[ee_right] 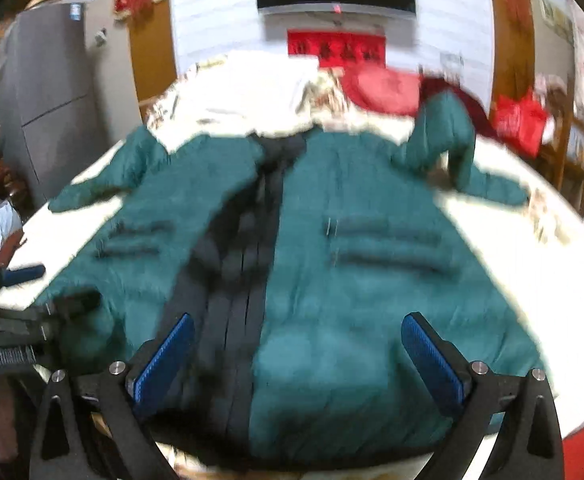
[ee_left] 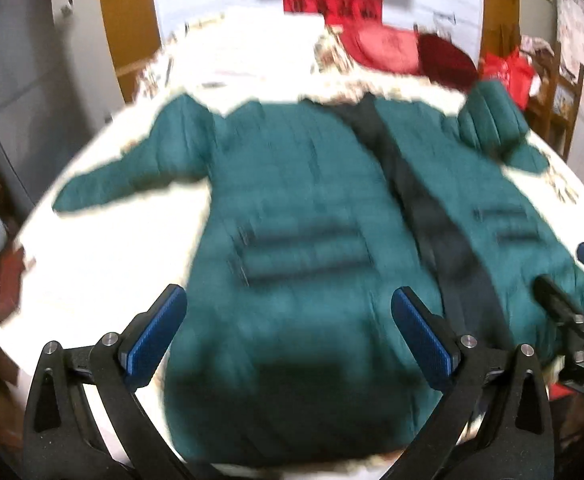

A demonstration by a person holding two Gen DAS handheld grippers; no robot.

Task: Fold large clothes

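Observation:
A dark green padded coat (ee_left: 299,208) (ee_right: 371,272) lies front-up and spread flat on a white bed, hem nearest me, with a black lining strip (ee_left: 423,208) (ee_right: 244,264) down its opening. One sleeve (ee_left: 132,168) stretches out to the left; the other sleeve (ee_right: 447,144) is bent up near the collar. My left gripper (ee_left: 288,332) hovers open above the hem's left half. My right gripper (ee_right: 297,356) hovers open above the hem near the black strip. Each gripper shows at the edge of the other's view. Both views are blurred.
The white bed cover (ee_left: 92,256) (ee_right: 531,240) runs around the coat. Red cushions (ee_left: 387,48) (ee_right: 387,88) lie at the far end. A grey cabinet (ee_right: 52,92) stands on the left, a wooden chair (ee_right: 575,152) with a red bag (ee_right: 519,120) on the right.

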